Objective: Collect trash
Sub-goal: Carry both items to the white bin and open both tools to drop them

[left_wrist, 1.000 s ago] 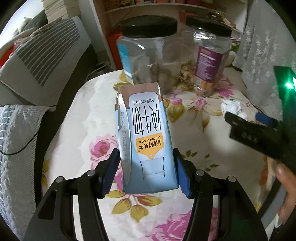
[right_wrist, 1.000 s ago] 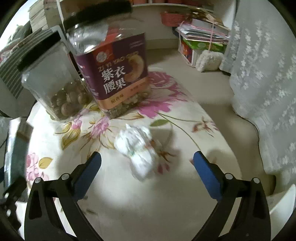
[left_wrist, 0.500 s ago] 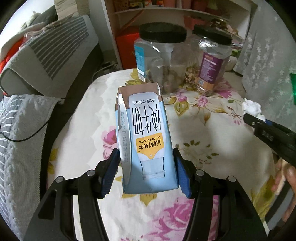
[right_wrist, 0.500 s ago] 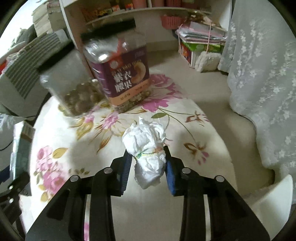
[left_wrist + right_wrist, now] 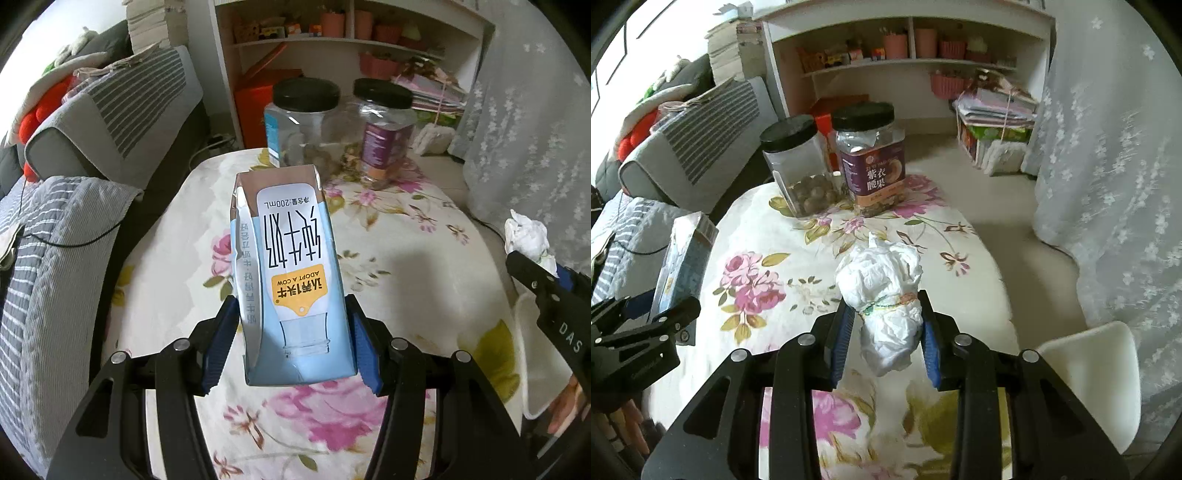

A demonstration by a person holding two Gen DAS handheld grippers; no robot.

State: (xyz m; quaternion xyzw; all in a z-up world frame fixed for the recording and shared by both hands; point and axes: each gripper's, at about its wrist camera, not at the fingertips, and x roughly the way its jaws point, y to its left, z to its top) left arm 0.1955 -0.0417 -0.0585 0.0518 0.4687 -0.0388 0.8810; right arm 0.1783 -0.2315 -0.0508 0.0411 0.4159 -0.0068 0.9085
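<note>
My left gripper (image 5: 291, 343) is shut on a blue and white milk carton (image 5: 288, 266), held upside down above the floral table (image 5: 406, 236). My right gripper (image 5: 886, 332) is shut on a crumpled white paper wad (image 5: 882, 288), also lifted above the table (image 5: 757, 229). The wad (image 5: 528, 236) and right gripper show at the right edge of the left wrist view. The carton (image 5: 683, 266) and left gripper show at the left of the right wrist view.
Two clear jars with black lids (image 5: 798, 166) (image 5: 871, 155) stand at the table's far end. A white bin (image 5: 1089, 373) sits beside the table at lower right. A grey striped sofa (image 5: 92, 147) is left, a lace curtain (image 5: 1108, 147) right, shelves behind.
My right gripper closed on the paper wad and lifted it off the table. Both grippers have pulled back and up from the table with their loads.
</note>
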